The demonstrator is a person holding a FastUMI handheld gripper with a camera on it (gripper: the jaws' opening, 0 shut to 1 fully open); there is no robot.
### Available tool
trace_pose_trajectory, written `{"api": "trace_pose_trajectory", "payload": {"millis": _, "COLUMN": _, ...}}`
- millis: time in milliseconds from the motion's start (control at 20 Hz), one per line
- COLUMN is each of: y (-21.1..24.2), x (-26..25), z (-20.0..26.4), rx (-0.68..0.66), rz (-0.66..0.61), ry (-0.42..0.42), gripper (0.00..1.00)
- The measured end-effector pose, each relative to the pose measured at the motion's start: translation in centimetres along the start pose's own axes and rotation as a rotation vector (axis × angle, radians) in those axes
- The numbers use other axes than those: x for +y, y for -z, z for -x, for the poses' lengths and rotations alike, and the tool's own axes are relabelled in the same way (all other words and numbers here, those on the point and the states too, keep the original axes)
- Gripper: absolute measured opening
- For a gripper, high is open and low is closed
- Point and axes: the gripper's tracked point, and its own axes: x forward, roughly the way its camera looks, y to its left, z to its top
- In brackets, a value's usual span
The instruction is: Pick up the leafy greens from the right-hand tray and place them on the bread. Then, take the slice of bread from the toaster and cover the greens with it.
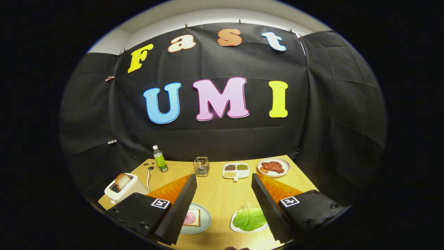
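Leafy greens between wide-apart (empty) fingers.

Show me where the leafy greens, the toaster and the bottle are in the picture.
leafy greens [249, 218]: gripper view, middle of the leaf.
toaster [129, 191]: gripper view, its white side wall.
bottle [160, 160]: gripper view, its green label.
gripper [224, 181]: gripper view, open, between the fingertips.

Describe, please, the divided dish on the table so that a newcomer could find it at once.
On the wooden table, look toward the far edge by the black cloth wall, beyond the open gripper. The divided dish sits between a small metal rack and a round plate of meat. It alone is white with separate compartments holding dark, green and pale grains.
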Motion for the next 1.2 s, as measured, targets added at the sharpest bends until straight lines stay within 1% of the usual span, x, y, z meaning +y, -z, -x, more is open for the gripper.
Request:
{"api": "trace_pose_trajectory", "payload": {"millis": 200, "y": 0.3, "x": -0.9, "z": -0.9, "rx": 0.017, "rz": 0.009, "ry": 0.008, "gripper": 0.99}}
{"api": "trace_pose_trajectory", "payload": {"millis": 300, "y": 1.9, "x": -1.9, "z": -1.7, "rx": 0.069, "rz": 0.015, "ry": 0.021, "gripper": 0.99}}
{"api": "trace_pose_trajectory", "payload": {"millis": 550, "y": 5.9, "x": -3.4, "z": -3.4, "rx": 0.195, "rz": 0.002, "ry": 0.014, "gripper": 0.99}}
{"api": "trace_pose_trajectory", "payload": {"millis": 950, "y": 15.7, "x": -7.3, "z": -6.4, "rx": 0.441, "rz": 0.022, "ry": 0.008, "gripper": 0.99}}
{"api": "trace_pose_trajectory", "payload": {"millis": 1200, "y": 22.6, "x": -9.3, "z": -7.8, "rx": 0.593, "rz": 0.038, "ry": 0.043, "gripper": 0.99}}
